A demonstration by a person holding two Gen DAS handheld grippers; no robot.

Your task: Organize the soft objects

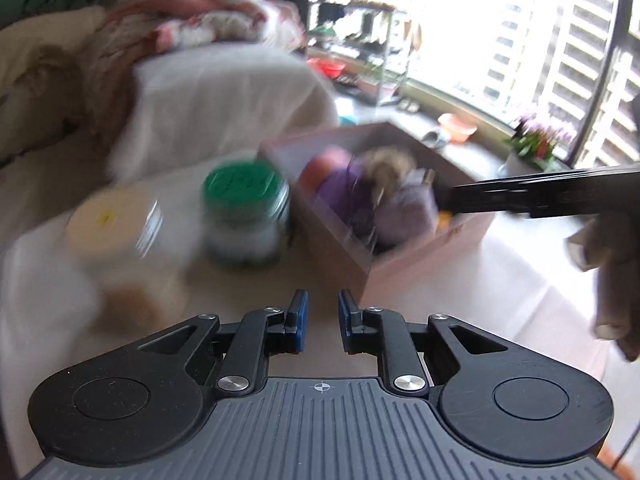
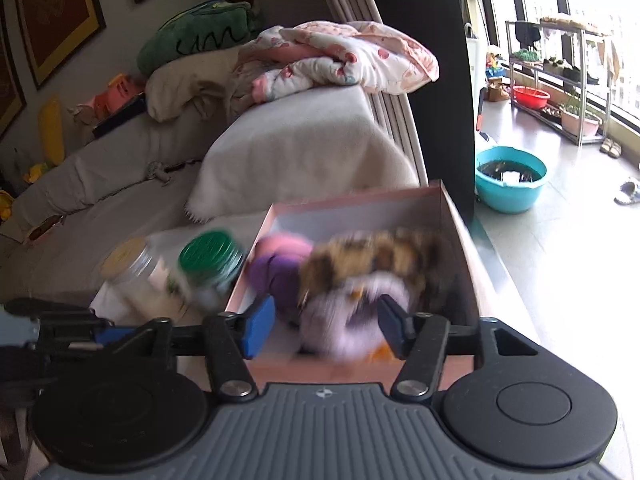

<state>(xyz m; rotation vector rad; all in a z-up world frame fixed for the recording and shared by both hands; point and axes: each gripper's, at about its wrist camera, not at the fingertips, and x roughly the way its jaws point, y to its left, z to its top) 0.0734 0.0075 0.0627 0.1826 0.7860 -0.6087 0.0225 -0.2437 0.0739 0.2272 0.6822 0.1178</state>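
The pink box [image 2: 456,216] sits on the cloth-covered table [image 1: 520,280], right of two jars [image 1: 244,216]. Inside it lie the soft toys [image 2: 352,280]: purple, pink, pale lilac and a brown furry one. The right gripper [image 2: 324,328] hovers over the box's near edge, jaws spread, gripping nothing. The left gripper [image 1: 323,322] is nearly clenched and empty, nearer than the jars.

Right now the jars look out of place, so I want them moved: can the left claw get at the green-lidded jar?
Probably yes. The left claw faces the green-lidded jar with nothing between, but it is shut and must open first.
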